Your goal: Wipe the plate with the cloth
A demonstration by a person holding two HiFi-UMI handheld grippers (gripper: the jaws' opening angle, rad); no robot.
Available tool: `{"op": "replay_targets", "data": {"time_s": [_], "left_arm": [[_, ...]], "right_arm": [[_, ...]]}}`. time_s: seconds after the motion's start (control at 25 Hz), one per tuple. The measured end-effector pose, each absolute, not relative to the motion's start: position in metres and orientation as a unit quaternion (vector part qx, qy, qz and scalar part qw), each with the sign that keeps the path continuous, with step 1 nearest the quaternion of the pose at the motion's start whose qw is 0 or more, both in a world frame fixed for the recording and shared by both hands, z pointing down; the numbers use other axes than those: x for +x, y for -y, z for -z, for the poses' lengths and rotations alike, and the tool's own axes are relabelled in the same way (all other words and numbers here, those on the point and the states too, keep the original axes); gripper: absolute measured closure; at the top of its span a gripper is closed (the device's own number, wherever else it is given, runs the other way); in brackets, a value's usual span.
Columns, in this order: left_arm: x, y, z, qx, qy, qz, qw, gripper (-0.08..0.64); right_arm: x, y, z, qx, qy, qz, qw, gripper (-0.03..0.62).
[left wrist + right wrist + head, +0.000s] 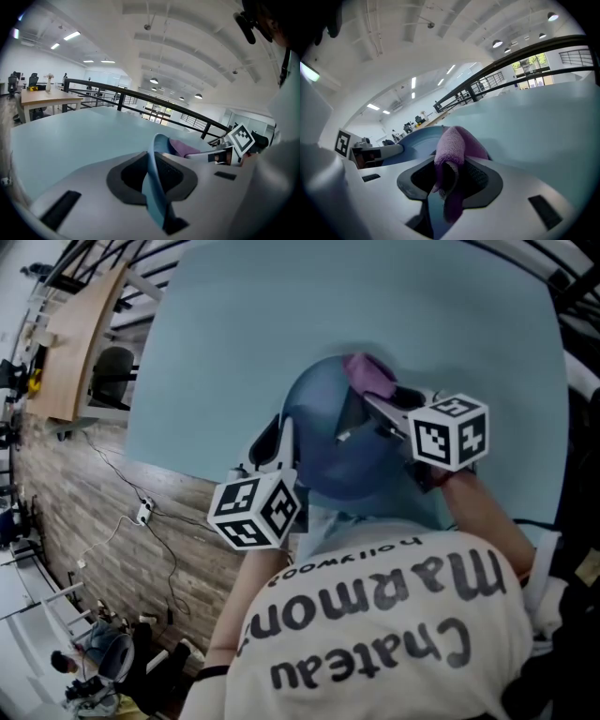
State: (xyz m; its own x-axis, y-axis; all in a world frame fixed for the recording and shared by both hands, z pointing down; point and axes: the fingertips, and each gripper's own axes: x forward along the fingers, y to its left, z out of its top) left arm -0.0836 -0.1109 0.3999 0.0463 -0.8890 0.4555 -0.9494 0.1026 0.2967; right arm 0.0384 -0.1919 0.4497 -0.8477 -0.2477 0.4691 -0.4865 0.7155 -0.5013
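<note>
A blue plate point(330, 448) is held over the pale blue table point(281, 315), in front of the person. My left gripper point(281, 437) is shut on its left rim. In the left gripper view that rim point(153, 178) runs edge-on between the jaws. A purple cloth point(370, 374) lies against the plate's far right edge, with my right gripper point(373, 401) shut on it. In the right gripper view the cloth point(452, 152) bulges out from between the jaws, with the plate point(410, 143) just behind it to the left. The plate's underside is hidden.
A wooden desk point(84, 343) stands beyond the table's left edge, over a brick-patterned floor with cables point(141, 512). A dark railing point(140, 97) runs behind the table. The person's white printed shirt point(375, 615) fills the lower part of the head view.
</note>
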Motion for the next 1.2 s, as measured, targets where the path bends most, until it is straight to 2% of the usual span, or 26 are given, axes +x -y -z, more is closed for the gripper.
{"op": "replay_targets", "data": {"time_s": [0.16, 0.4, 1.2], "left_arm": [[-0.085, 0.111, -0.401, 0.666, 0.691, -0.056, 0.276, 0.526], [-0.087, 0.108, -0.404, 0.66, 0.694, -0.056, 0.283, 0.526], [-0.073, 0.104, -0.412, 0.66, 0.69, -0.051, 0.291, 0.526]], "right_arm": [[-0.003, 0.155, -0.425, 0.119, 0.924, -0.325, 0.161, 0.436], [-0.039, 0.108, -0.412, 0.043, 0.939, -0.298, 0.168, 0.436], [-0.012, 0.125, -0.44, 0.082, 0.934, -0.295, 0.185, 0.436]]}}
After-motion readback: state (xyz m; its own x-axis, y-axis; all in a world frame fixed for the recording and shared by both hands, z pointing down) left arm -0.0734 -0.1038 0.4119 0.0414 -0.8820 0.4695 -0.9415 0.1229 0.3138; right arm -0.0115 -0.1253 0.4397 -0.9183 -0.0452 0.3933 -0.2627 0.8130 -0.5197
